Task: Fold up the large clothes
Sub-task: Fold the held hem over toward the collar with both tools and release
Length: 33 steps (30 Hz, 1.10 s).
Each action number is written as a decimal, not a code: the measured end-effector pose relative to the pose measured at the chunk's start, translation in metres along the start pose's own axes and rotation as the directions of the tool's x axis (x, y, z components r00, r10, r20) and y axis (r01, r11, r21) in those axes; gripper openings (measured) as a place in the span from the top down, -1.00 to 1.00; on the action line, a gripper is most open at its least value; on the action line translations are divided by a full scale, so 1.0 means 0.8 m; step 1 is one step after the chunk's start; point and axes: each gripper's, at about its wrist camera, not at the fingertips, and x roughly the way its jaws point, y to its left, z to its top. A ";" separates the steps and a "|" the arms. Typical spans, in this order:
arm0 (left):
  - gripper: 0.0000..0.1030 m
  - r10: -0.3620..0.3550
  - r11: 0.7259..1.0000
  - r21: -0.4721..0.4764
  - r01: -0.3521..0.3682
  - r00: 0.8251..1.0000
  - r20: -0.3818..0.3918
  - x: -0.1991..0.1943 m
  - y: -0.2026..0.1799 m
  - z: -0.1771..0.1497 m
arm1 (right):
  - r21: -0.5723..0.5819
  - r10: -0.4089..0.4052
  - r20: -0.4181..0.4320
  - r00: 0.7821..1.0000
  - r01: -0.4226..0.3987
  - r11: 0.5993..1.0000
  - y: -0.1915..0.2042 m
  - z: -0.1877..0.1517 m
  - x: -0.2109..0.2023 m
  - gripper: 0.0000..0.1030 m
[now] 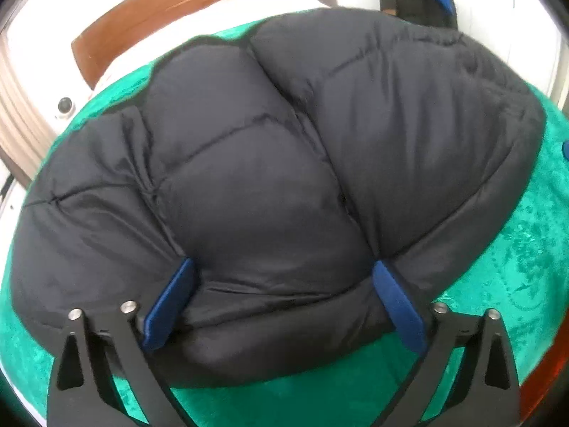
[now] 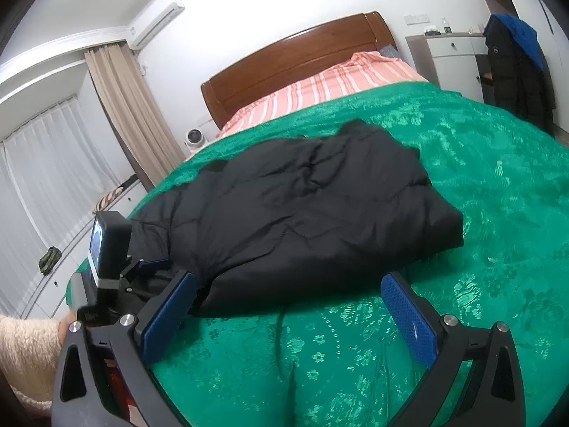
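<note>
A black puffer jacket (image 1: 270,163) lies folded in a thick bundle on the green bedspread (image 1: 498,256). My left gripper (image 1: 281,270) is open, its blue pads pressed against the near edge of the jacket on either side of a puffed section. In the right wrist view the same jacket (image 2: 302,213) lies in the middle of the bed. My right gripper (image 2: 288,284) is open and empty, just in front of the jacket's near edge. The left gripper's body (image 2: 106,249) shows at the jacket's left side.
The green bedspread (image 2: 462,178) covers most of the bed. A wooden headboard (image 2: 295,60) and striped pink sheet (image 2: 330,85) are at the far end. A white cabinet (image 2: 455,57) with dark and blue coats (image 2: 512,67) stands at the far right. Curtains (image 2: 128,114) hang left.
</note>
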 end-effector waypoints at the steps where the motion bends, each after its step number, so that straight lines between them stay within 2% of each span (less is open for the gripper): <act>1: -0.97 0.003 1.000 0.000 -0.003 1.000 0.000 0.000 -0.002 0.000 | -0.004 -0.005 -0.006 1.000 0.005 1.000 -0.001 -0.001 0.002 -0.99; 6: -0.94 0.003 1.000 -0.022 -0.004 0.999 -0.033 -0.020 -0.009 0.006 | 0.006 -0.031 -0.012 0.999 0.031 0.999 -0.017 0.001 0.006 -0.99; 11: -0.94 0.005 0.999 -0.041 -0.006 1.000 -0.028 -0.045 -0.020 0.006 | 0.064 -0.048 -0.017 0.999 0.049 0.997 -0.035 0.002 0.010 -0.99; 24: -0.94 0.057 0.998 -0.018 -0.057 0.998 -0.015 -0.067 -0.036 0.018 | 0.079 -0.069 -0.052 0.996 0.073 0.994 -0.041 -0.005 0.020 -0.99; 27: -0.94 0.061 0.998 -0.020 -0.061 0.998 -0.001 -0.074 -0.037 0.020 | 0.095 -0.067 -0.060 0.996 0.073 0.993 -0.045 -0.005 0.023 -0.99; 33: -0.94 0.036 0.998 -0.055 -0.032 0.996 0.076 -0.105 -0.011 -0.011 | 0.124 -0.097 -0.053 0.994 0.103 0.987 -0.055 -0.004 0.018 -0.99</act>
